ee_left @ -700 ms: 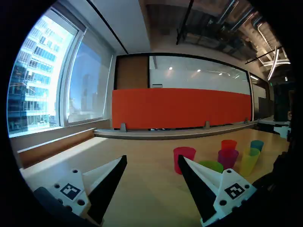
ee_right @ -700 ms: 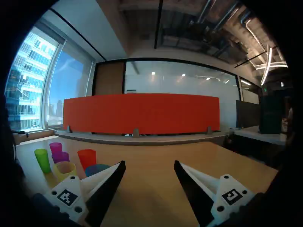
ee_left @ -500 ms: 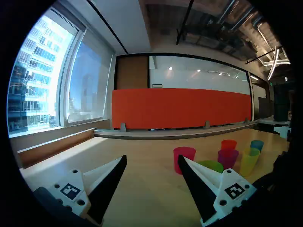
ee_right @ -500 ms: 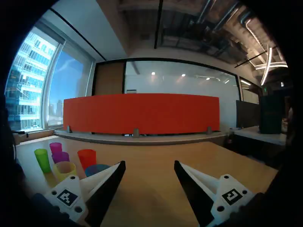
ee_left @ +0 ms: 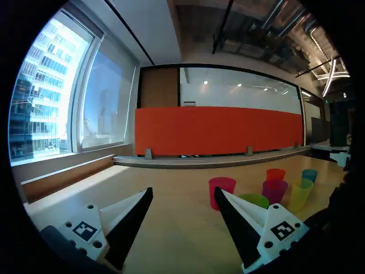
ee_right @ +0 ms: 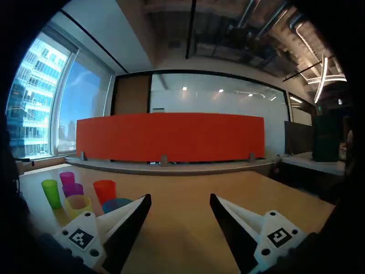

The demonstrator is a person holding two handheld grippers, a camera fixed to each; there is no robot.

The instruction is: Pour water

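Several coloured plastic cups stand together on a wooden table (ee_left: 182, 228). In the left gripper view they are ahead to the right: a pink cup (ee_left: 221, 192), a green cup (ee_left: 255, 200) partly behind the right finger, a purple cup (ee_left: 274, 191), an orange cup (ee_left: 275, 174), a yellow cup (ee_left: 300, 194) and a teal cup (ee_left: 310, 175). My left gripper (ee_left: 182, 194) is open and holds nothing. In the right gripper view the cups are at the left: green (ee_right: 50, 192), pink (ee_right: 67, 177), purple (ee_right: 73, 189), orange (ee_right: 105, 191), yellow (ee_right: 78, 205), blue (ee_right: 116, 205). My right gripper (ee_right: 179, 197) is open and holds nothing.
An orange partition (ee_left: 219, 130) runs along the table's far edge on a grey rail. Large windows (ee_left: 41, 114) are at the left. A side desk (ee_right: 315, 164) with dark items stands at the right.
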